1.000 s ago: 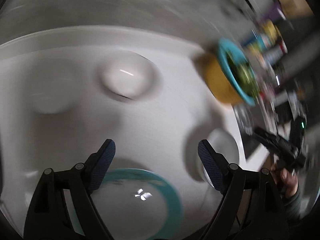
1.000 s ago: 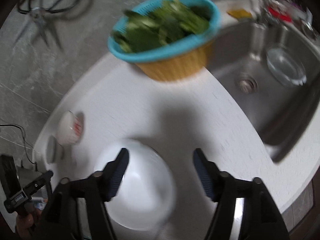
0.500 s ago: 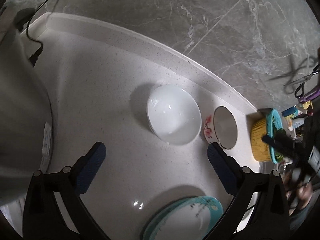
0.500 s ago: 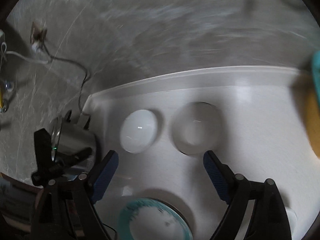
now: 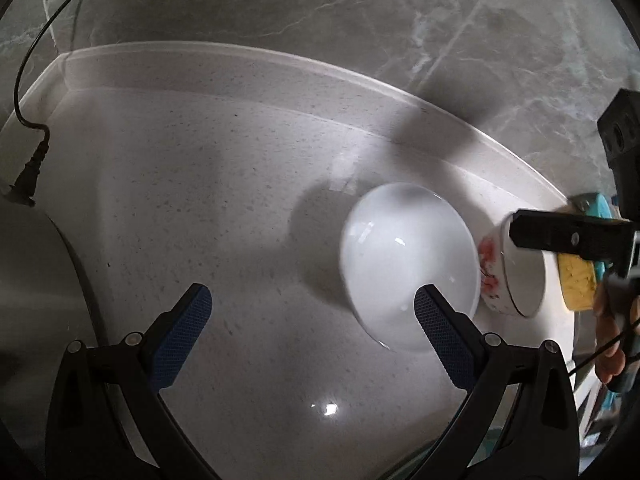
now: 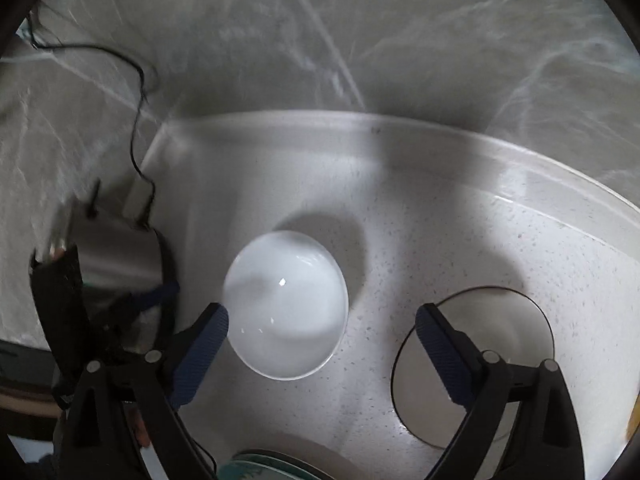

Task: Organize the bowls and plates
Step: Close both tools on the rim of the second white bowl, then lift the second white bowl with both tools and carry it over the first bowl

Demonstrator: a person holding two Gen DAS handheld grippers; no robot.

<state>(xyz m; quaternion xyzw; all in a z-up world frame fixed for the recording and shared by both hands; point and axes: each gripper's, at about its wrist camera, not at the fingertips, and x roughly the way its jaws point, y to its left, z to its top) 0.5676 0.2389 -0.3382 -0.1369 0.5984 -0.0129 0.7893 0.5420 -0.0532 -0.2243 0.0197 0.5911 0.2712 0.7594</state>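
A plain white bowl (image 5: 408, 268) stands on the white counter (image 5: 200, 184), touching a smaller bowl with a red flower pattern (image 5: 512, 280) on its right. My left gripper (image 5: 312, 320) is open and empty, its right finger just in front of the white bowl. In the right wrist view the white bowl (image 6: 286, 304) lies between the open, empty right gripper's (image 6: 322, 340) fingers, nearer the left one; the patterned bowl (image 6: 484, 344) sits behind the right finger. A teal-rimmed plate (image 6: 268, 466) peeks in at the bottom edge.
A steel kettle (image 6: 116, 256) with a black cord (image 6: 138, 92) stands at the counter's left. A plug (image 5: 28, 168) lies by the left edge. A marble wall (image 5: 320, 12) backs the counter. A yellow and teal basket (image 5: 580, 280) is at the far right.
Both grippers have moved down and closer to the white bowl. The teal plate has slipped almost out of both views. The right gripper now reaches in above the patterned bowl.
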